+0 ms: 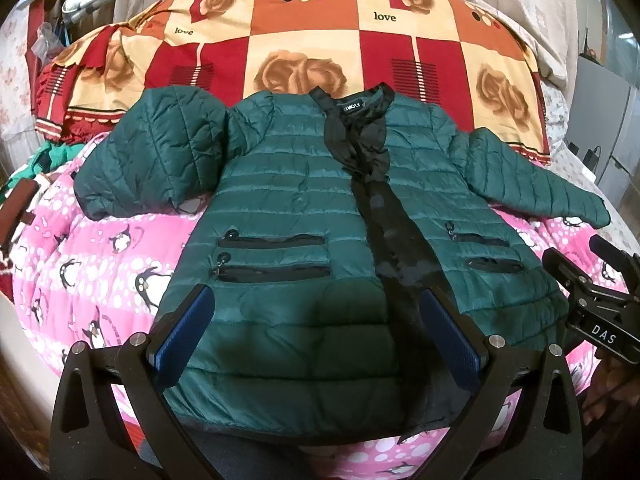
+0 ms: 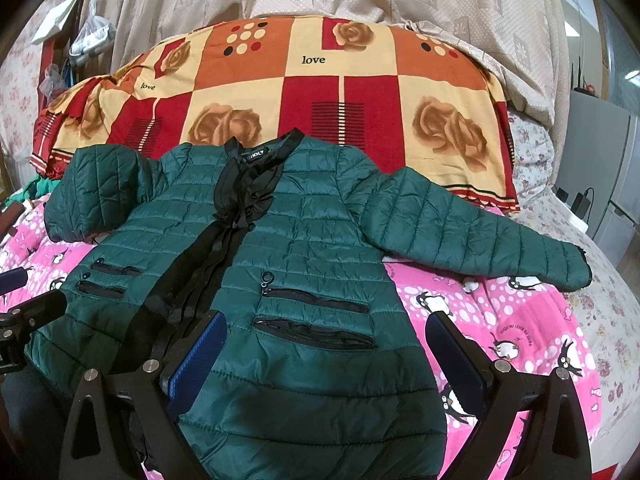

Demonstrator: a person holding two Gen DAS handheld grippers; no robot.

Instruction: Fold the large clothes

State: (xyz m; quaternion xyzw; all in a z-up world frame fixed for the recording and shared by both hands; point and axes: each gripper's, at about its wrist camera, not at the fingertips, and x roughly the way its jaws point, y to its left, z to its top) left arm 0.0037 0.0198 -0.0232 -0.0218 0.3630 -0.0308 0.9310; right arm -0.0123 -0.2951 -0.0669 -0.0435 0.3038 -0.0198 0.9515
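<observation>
**Jacket flat on bed, both grippers spread above hem**

Green quilted jacket [image 1: 288,208] lay front-up on the pink penguin quilt [image 1: 100,264], collar far, hem nearest, long axis running away from grippers. Left gripper [image 1: 316,332] hovered over its left panel, jaws apart, empty. Right gripper [image 2: 324,364] likewise wide, over right panel. Right sleeve [image 2: 472,224] stretched outward, nearer right gripper.

Dark green quilted jacket [image 1: 288,184], black trim
</observation>
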